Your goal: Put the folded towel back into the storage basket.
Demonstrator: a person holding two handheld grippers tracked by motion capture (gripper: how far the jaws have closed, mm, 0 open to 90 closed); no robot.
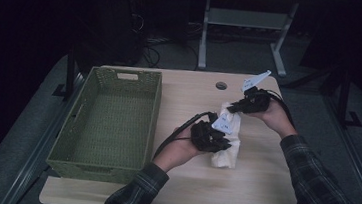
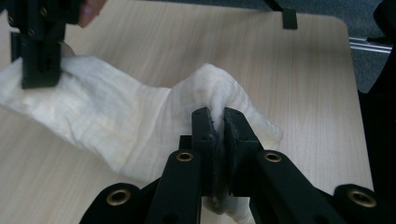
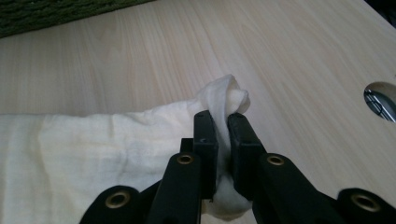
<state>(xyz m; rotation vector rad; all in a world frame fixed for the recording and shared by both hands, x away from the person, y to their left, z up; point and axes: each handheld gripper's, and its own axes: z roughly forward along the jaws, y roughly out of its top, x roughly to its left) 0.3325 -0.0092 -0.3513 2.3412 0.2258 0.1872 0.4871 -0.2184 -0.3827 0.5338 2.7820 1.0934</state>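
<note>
1. Holding the white cloth (image 1: 227,142) at two points: left gripper (image 1: 210,137) nearer the person, right gripper (image 1: 249,102) farther up the desk (image 1: 262,180).
2. Left gripper's jaws are clamped on a bunched fold of the cloth (image 2: 140,116); fabric squeezed between the pads in the left gripper view.
3. Right gripper's jaws are clamped on a cloth corner (image 3: 224,98), which pokes up past the tips in the right gripper view.
4. Cloth location: mid-desk, right of the green basket (image 1: 109,125), apart from it. Its near end looks to be resting on the desk; upper part is lifted between the two grips.
5. Step, as I read it: both grips set, cloth being picked up, probably to spread or fold it, or to carry it to the basket. Can't tell which.
6. Next move needs both grips kept tight and the hands moved together, so neither corner slips. Drawing them apart would take out the sag.
7. View differences: high view gives the basket, empty as far as visible, and the desk's cable hole (image 1: 221,85). Left gripper view catches the right gripper (image 2: 37,60) biting the far end of the cloth. Right gripper view shows the basket edge (image 3: 56,11) and the cable hole (image 3: 380,100) up close.
</note>
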